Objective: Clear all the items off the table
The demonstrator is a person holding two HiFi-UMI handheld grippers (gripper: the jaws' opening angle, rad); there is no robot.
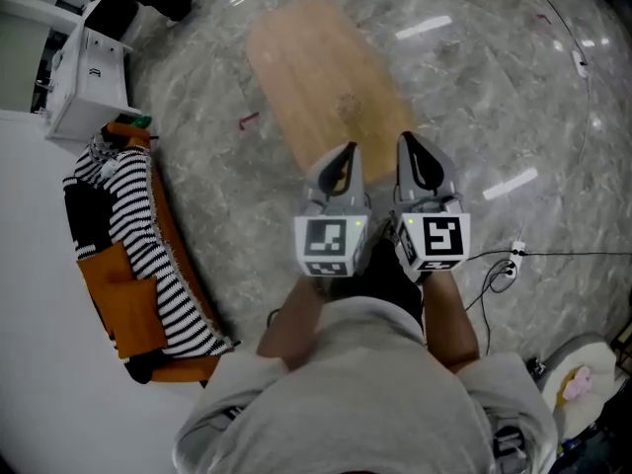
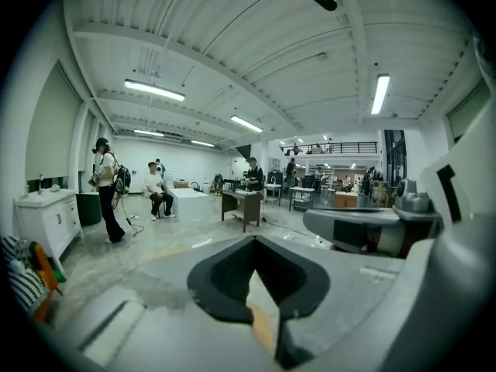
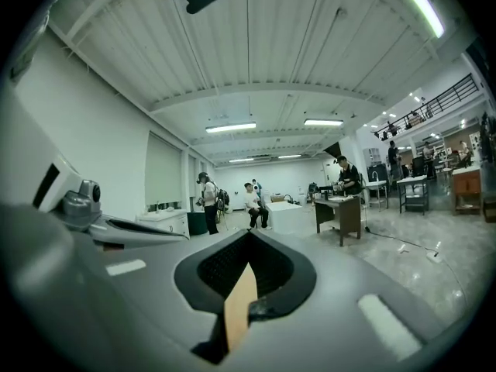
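Marbled grey floor lies all round me. Nearest, I hold my left gripper and right gripper side by side, jaws of both clenched on nothing. I judge that is because nothing waits to be lifted. Just beyond their tips lies the desk, smooth light-brown wood with no items showing. Farther left, a striped cloth drapes an orange sofa.

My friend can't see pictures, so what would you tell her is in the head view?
Seen from above, a person holds the left gripper and right gripper side by side, both shut and empty, pointing toward a wooden table with nothing on it. To the left, a striped cloth lies on an orange seat.
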